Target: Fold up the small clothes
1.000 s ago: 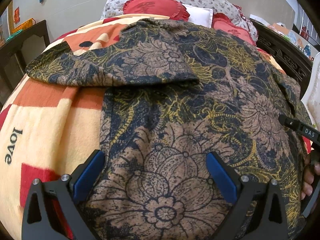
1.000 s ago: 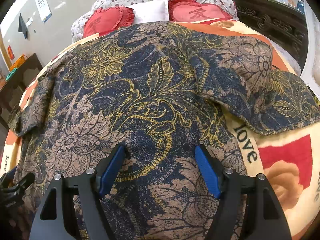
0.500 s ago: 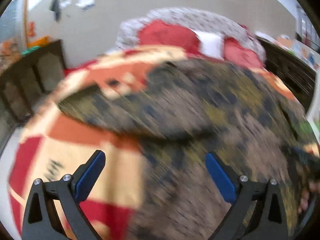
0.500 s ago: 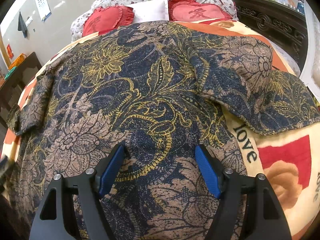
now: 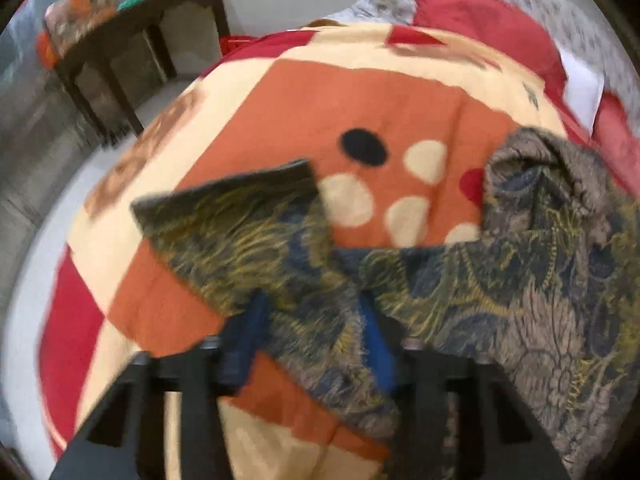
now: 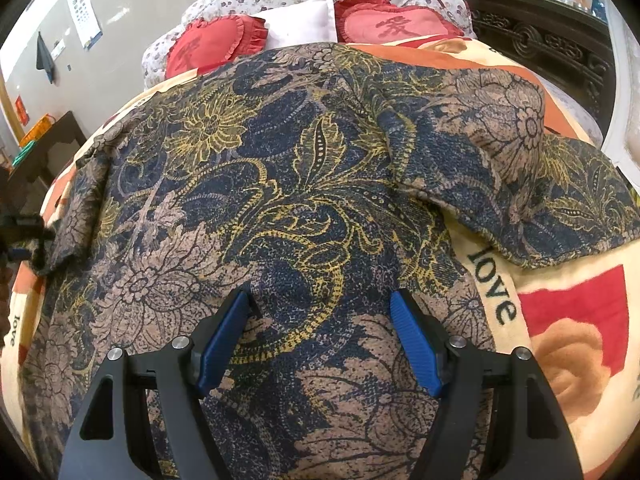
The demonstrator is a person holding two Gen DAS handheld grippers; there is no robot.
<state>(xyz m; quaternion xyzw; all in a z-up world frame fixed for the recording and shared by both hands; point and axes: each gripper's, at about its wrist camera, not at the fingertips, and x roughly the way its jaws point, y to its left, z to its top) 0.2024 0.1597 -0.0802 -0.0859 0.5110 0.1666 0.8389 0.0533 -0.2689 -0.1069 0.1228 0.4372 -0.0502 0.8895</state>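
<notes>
The left gripper [image 5: 310, 332] is pinching a sleeve of the dark floral-patterned fabric garment [image 6: 280, 184] between its narrowed blue pads [image 5: 374, 344]. The right gripper [image 6: 320, 338], jaws spread wide, is hovering over the garment's near middle. The garment is lying across the orange, cream and red blanket [image 6: 568, 320], red heart-shaped cushions [image 6: 396, 24] sitting beyond.
</notes>
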